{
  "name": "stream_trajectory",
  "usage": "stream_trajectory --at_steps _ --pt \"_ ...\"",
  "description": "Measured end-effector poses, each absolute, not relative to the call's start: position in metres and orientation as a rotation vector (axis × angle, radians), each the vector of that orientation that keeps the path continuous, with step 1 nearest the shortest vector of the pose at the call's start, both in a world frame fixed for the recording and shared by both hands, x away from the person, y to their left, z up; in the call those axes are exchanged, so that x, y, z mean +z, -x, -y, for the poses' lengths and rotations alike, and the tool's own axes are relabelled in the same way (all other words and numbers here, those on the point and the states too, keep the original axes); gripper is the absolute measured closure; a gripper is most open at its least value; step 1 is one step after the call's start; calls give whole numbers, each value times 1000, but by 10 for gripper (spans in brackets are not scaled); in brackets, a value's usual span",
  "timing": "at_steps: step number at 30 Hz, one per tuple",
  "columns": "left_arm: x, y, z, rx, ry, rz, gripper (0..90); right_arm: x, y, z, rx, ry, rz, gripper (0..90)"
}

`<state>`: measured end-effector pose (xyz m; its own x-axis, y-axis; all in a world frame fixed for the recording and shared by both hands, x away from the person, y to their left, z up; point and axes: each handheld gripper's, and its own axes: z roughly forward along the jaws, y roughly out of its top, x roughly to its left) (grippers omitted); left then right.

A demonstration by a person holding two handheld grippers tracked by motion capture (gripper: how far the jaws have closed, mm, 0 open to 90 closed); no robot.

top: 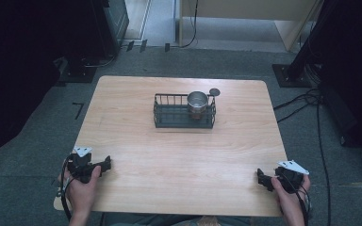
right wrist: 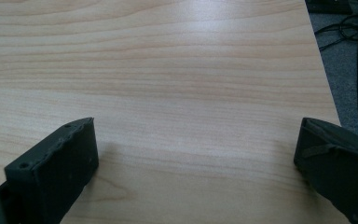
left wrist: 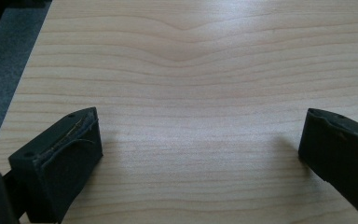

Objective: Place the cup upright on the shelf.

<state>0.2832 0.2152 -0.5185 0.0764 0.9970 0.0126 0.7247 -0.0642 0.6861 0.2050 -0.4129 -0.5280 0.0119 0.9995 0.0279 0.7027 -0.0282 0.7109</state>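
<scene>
Two hands rest at the near worktop [top: 179, 155] corners, left tongs [top: 104, 165] and right tongs [top: 261, 179] both spread wide, holding nothing. Mid-worktop, well apart from them, a black wire rack [top: 184, 111] holds a metal cup [top: 197, 103]; a small dark disc [top: 214, 92], perhaps a lid, lies just behind. Grey carpet [top: 37, 127] and cables [top: 311, 101] surround.

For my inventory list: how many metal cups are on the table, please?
1. The metal cup stands in the right part of the black wire rack, near the far middle of the table. Nothing seems hidden behind it.
</scene>
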Motion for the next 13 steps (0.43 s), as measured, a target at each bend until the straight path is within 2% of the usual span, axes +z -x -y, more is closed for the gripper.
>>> stream_trajectory --at_steps 13 --pt "-518 -283 -215 688 -1844 -1701 0 -528 -204 412 765 -1773 -1754 0"
